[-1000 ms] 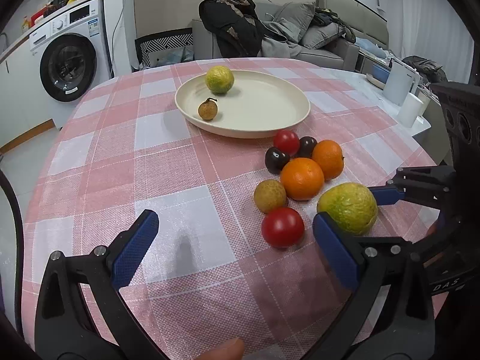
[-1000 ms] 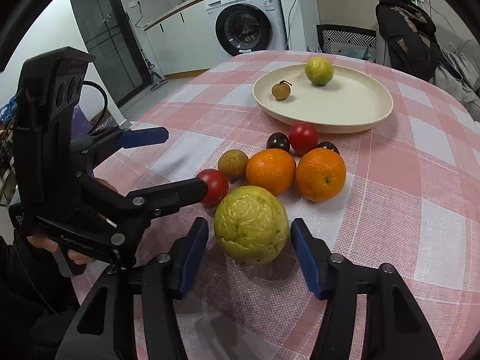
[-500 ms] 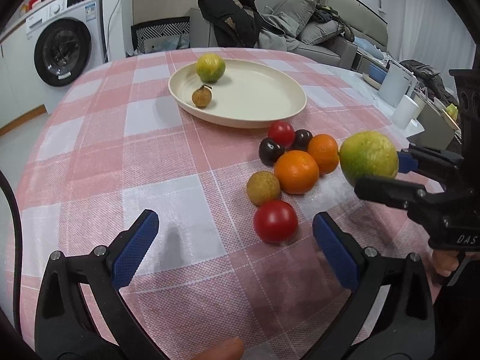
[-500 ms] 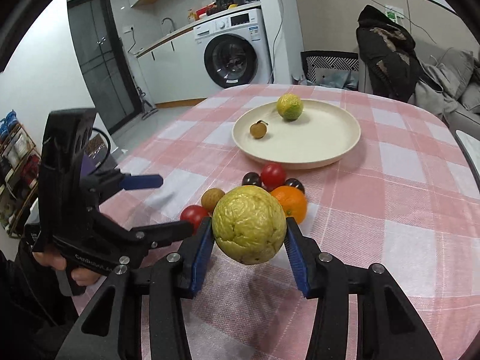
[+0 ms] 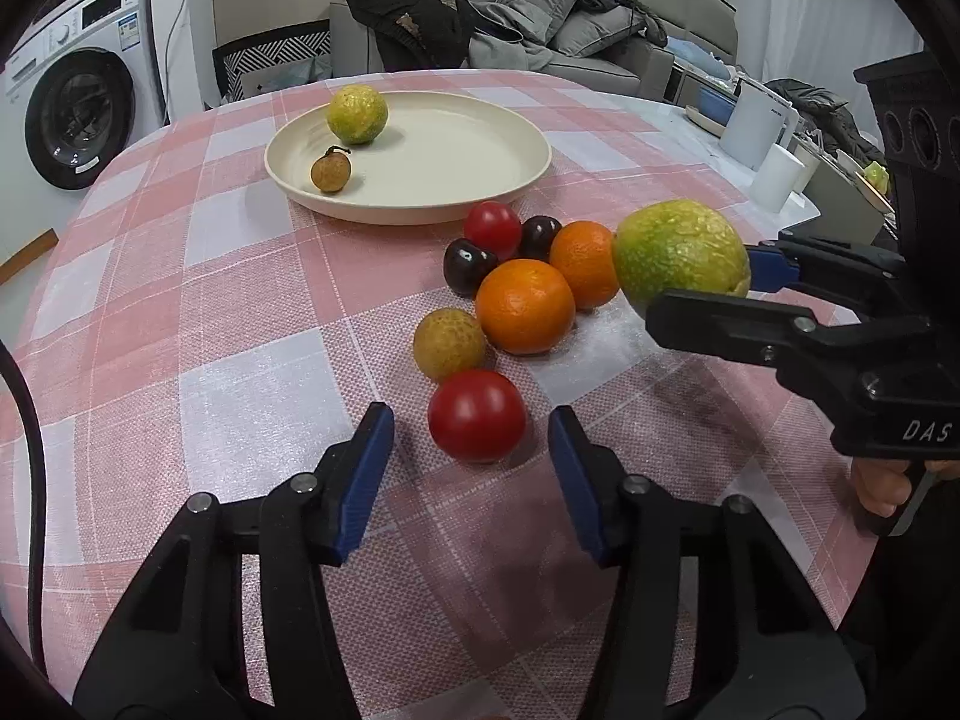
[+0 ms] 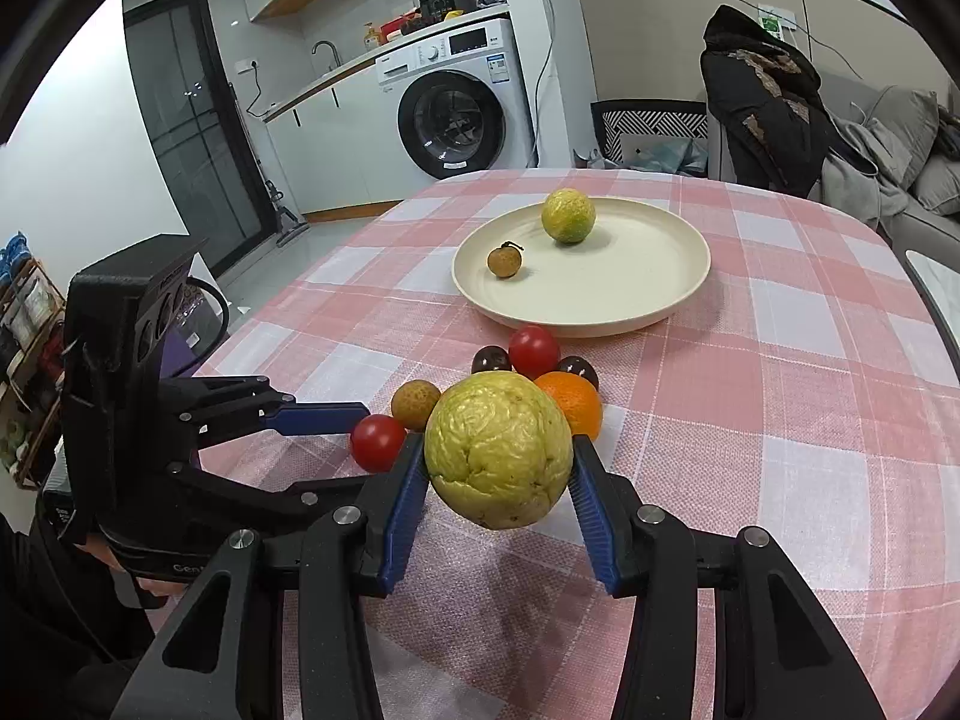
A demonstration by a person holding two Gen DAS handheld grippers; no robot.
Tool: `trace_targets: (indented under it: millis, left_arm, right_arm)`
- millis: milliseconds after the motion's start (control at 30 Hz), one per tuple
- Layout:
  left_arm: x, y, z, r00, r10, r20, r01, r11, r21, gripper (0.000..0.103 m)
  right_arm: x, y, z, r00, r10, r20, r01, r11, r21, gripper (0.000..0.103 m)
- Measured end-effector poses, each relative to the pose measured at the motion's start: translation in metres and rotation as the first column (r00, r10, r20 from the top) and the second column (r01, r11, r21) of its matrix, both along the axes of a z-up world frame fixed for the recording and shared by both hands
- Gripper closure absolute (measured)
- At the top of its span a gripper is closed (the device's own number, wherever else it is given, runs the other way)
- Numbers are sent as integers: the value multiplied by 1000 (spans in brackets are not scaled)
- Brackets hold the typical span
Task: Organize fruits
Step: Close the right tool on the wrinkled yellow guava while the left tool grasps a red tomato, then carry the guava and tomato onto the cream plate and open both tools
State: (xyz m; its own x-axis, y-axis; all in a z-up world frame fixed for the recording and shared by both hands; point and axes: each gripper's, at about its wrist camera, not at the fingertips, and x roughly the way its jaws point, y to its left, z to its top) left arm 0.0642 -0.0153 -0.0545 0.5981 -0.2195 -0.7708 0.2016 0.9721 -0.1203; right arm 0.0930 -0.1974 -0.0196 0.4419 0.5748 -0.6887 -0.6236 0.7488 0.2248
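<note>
My right gripper (image 6: 498, 492) is shut on a big yellow-green guava (image 6: 498, 450) and holds it above the table; it also shows in the left wrist view (image 5: 681, 255). My left gripper (image 5: 471, 468) is open, its blue pads either side of a red tomato (image 5: 477, 414) without touching it. Behind it lie a brown longan (image 5: 449, 343), two oranges (image 5: 525, 306), two dark cherries (image 5: 468, 265) and a second tomato (image 5: 492, 228). The cream plate (image 5: 456, 150) holds a green citrus (image 5: 357, 114) and a small longan (image 5: 330, 171).
The round table has a pink checked cloth (image 5: 180, 300). White containers (image 5: 774, 174) stand at its far right edge. A washing machine (image 6: 462, 114), a chair with a dark jacket (image 6: 762, 96) and a sofa lie beyond the table.
My right gripper has lifted the guava off the table and higher. My left gripper has narrowed its jaws and moved in around the near red tomato.
</note>
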Motion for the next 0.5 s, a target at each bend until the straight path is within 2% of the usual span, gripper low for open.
trace_targets:
  millis: [100, 167, 500]
  left_arm:
    - [0, 1, 0, 1000, 6, 2, -6, 1000, -6, 62]
    - [0, 4, 0, 1000, -3, 1, 3, 1000, -29, 74]
    - [-9, 0, 12, 997, -50, 65, 52, 998, -41, 74]
  right_arm:
    - [0, 0, 0, 1000, 0, 0, 0, 1000, 0, 55]
    - [0, 0, 0, 1000, -3, -2, 3, 1000, 0, 55]
    - [2, -5, 2, 1000, -25, 6, 25, 1000, 11, 55]
